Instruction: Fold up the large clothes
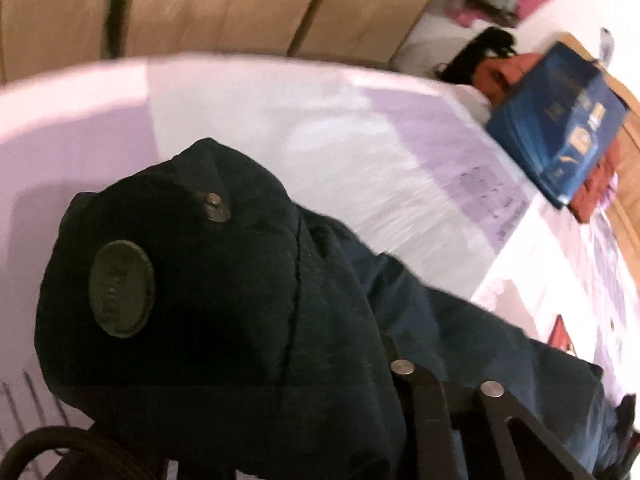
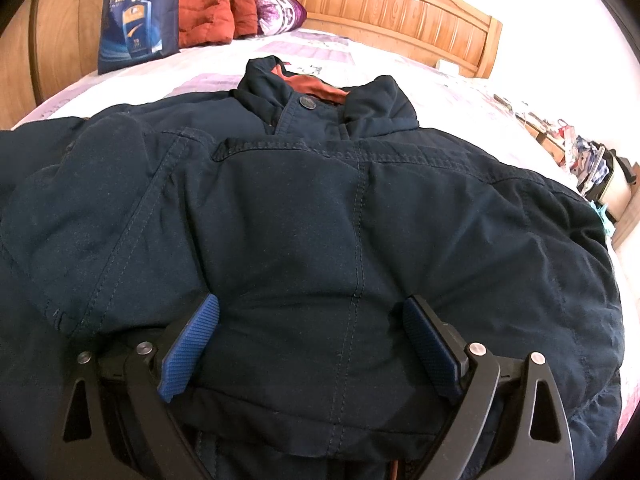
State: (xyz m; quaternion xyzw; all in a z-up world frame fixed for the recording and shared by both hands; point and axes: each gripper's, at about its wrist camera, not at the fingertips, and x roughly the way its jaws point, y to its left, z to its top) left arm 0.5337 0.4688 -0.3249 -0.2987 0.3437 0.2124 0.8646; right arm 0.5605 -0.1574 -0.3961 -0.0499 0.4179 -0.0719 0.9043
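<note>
**Bedroom, jacket flat on bed, left side mid-fold**

Bedroom: bed with a pale lilac patterned bedsheet [image 2: 400, 64], carved wooden headboard [image 2: 380, 4] at the far end, wooden wardrobe doors [image 1: 224, 4] along one side.

Dark navy padded jacket [image 2: 320, 208] lies face-up across the bed, collar toward the headboard, front buttoned, orange lining showing at the neck.

Right gripper [image 2: 312, 344]: blue-padded fingers [image 2: 192, 344] spread wide and pressed down on the lower front panel, fabric bulging between them, not pinched. My read: it pins the body so the jacket doesn't slide.

Left gripper [image 1: 404, 392]: fingertips buried in fabric; fingers nearly together and, as I read it, clamped on the jacket's sleeve end [image 1: 180, 272], which bunches up in front of the camera, oval patch and snap stud visible. Probably gripped to carry the sleeve over the body.

Around: blue printed shopping bag [image 2: 136, 20], rust-orange quilted jacket [image 2: 216, 12] and purple-white pillow [image 2: 280, 10] near the headboard. All well apart from the navy jacket, so the fold path looks clear. Clutter beside the bed is off to one side.
</note>
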